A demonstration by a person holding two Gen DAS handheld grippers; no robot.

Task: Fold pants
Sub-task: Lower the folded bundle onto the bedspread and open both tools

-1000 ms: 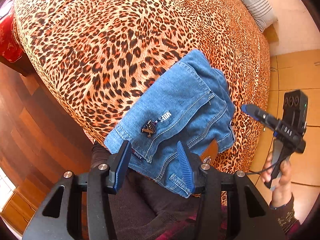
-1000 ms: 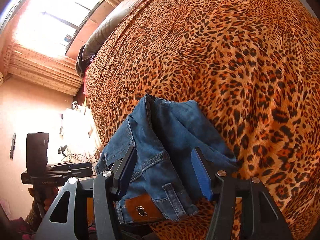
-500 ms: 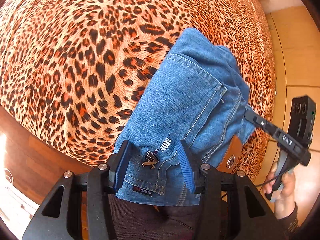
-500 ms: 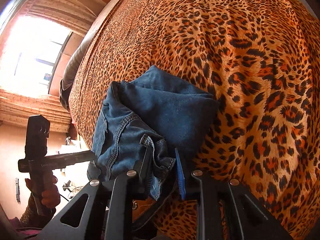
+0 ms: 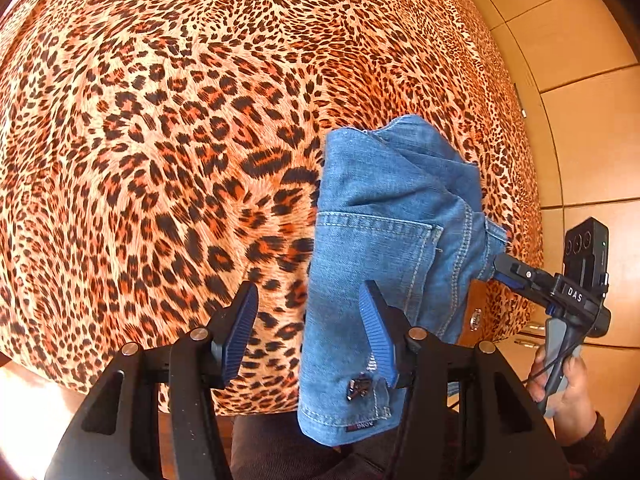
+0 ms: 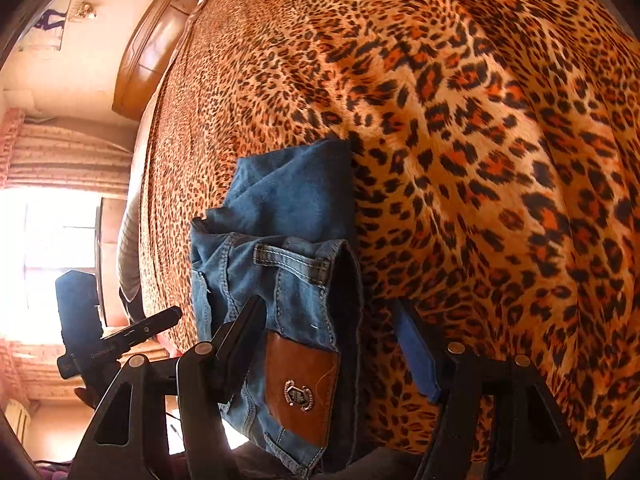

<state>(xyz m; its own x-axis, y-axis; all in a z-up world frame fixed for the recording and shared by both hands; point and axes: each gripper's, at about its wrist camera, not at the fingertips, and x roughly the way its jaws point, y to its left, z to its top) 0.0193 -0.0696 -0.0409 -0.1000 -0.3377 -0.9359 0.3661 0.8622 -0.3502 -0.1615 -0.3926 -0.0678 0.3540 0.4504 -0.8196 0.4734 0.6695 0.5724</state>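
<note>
The blue denim pants [image 5: 380,248] lie folded into a small bundle at the near edge of the leopard-print bed [image 5: 160,120], waistband hanging over the edge. My left gripper [image 5: 308,328] is open, with its right finger resting on the denim and its left finger over the bedcover. In the right wrist view the pants [image 6: 288,240] show a brown leather patch [image 6: 300,388] on the waistband. My right gripper [image 6: 336,344] is open, its fingers on either side of the waistband end. The right gripper also shows in the left wrist view [image 5: 516,272], at the bundle's right side.
The bed edge drops to a wood floor [image 5: 24,400] at the lower left. Wooden cabinet panels [image 5: 580,120] stand to the right. A headboard [image 6: 148,52] and a bright window with curtains [image 6: 52,240] lie beyond the bed. The person's dark clothing [image 5: 280,452] is below the pants.
Both grippers have opened and let go of the denim. The right gripper was shut on the waistband half a second ago. The bundle now rests on the bed edge, turned more upright in view.
</note>
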